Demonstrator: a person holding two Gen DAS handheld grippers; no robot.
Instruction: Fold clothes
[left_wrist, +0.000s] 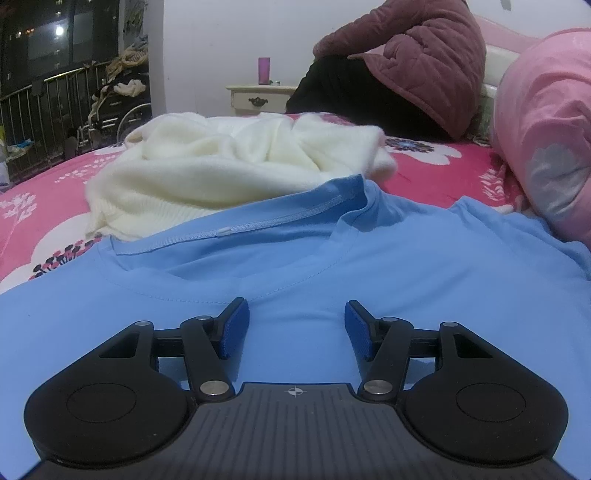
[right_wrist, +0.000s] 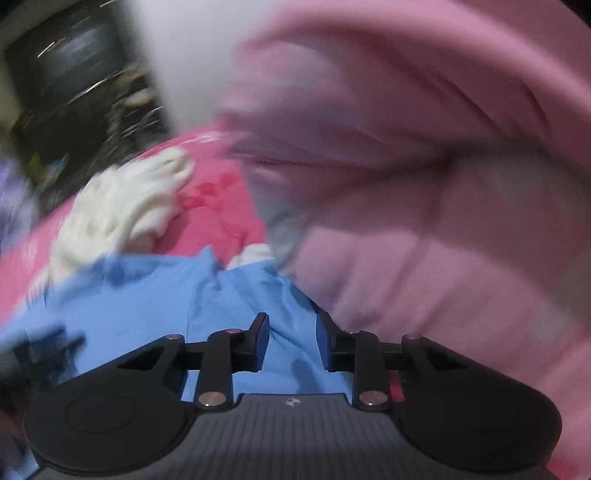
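A light blue T-shirt (left_wrist: 295, 258) lies spread on the bed, its collar turned toward the far side. My left gripper (left_wrist: 295, 314) rests low over the shirt just below the collar. It is open, with only flat blue cloth showing between its blue pads. The right wrist view is blurred by motion. There my right gripper (right_wrist: 291, 325) hangs over a rumpled edge of the blue shirt (right_wrist: 129, 295). Its jaws stand partly apart, with blue fabric showing in the gap and no clear pinch. A cream knit sweater (left_wrist: 207, 162) lies crumpled beyond the shirt, the same sweater (right_wrist: 122, 206) showing at the left.
The bed has a pink flowered sheet (left_wrist: 44, 206). A bulky pink quilt (left_wrist: 546, 147) is piled at the right, and this quilt (right_wrist: 424, 184) looms close to my right gripper. A person in a maroon quilted jacket (left_wrist: 406, 66) sits at the far edge. A nightstand (left_wrist: 258, 98) and a wheelchair (left_wrist: 122, 114) stand behind.
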